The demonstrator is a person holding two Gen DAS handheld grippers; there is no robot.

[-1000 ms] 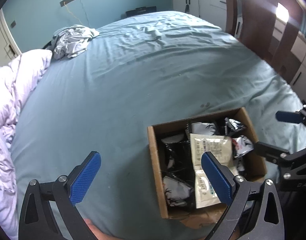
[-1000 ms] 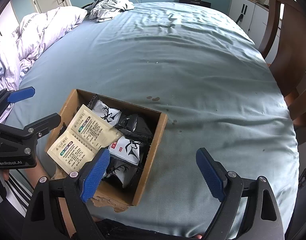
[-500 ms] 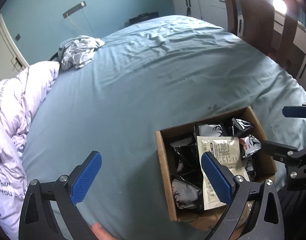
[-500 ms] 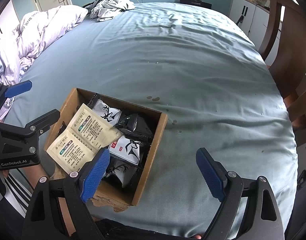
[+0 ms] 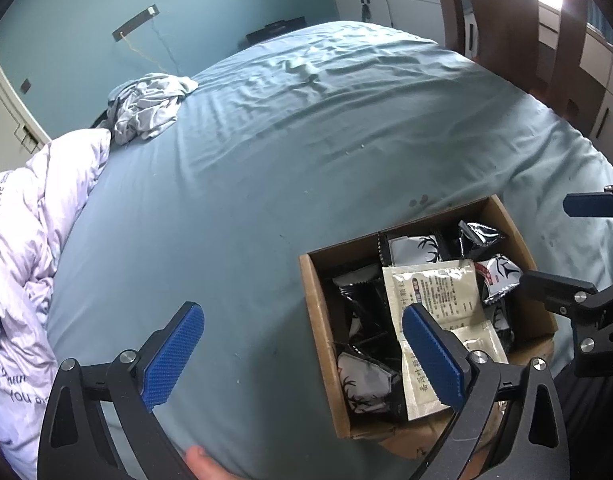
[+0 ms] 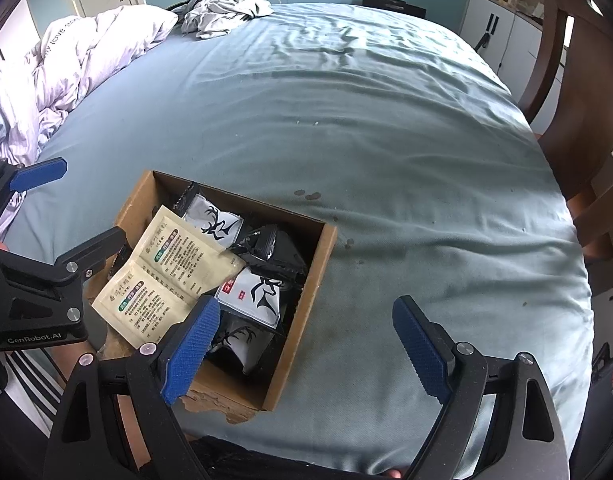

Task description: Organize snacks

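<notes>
1. Left gripper point(image 5: 302, 356): jaws spread wide, holding nothing.
2. Right gripper point(image 6: 306, 348): jaws spread wide, holding nothing.
3. Cardboard box point(image 6: 320, 264): at bed's point(image 6: 346, 120) near edge, holding deer-printed snack packets point(image 6: 262, 294) and cream sachets point(image 6: 166, 272) with Chinese print.
4. Left gripper body lettered "GenRobot.AI".

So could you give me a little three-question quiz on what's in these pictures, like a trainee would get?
1. True or false: the left gripper is shut on a packet.
2. What lies on top of the snacks in the cardboard box? A) beige sachets B) a spoon C) a cloth
3. Fill in: the box sits on a bed with a ____ sheet.

Key: 1 false, both the left and the right gripper are open and empty; 2 A; 3 blue.
</notes>
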